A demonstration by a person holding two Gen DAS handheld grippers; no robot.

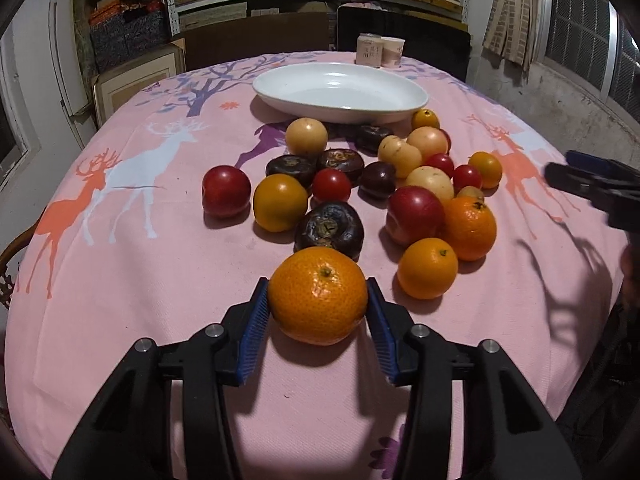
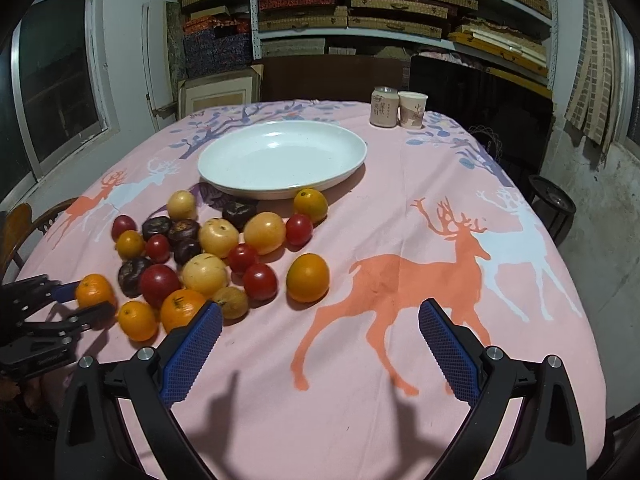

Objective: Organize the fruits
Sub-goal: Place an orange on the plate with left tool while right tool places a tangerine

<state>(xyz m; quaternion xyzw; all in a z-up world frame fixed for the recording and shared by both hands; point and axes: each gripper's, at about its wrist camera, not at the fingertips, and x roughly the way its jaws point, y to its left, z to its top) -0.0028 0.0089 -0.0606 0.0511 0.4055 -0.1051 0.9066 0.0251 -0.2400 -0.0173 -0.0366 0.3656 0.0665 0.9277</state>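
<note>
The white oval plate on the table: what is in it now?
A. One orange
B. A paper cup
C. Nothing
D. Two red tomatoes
C: the white oval plate shows only bare surface, all the fruit lies on the cloth in front of it, and the left tongs grip an orange near the table edge.

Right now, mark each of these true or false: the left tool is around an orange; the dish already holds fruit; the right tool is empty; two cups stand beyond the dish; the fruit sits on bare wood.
1. The left tool is around an orange. True.
2. The dish already holds fruit. False: it is empty.
3. The right tool is empty. True: it stands open over the cloth.
4. Two cups stand beyond the dish. True.
5. The fruit sits on bare wood. False: it lies on the pink deer-print cloth.
</note>
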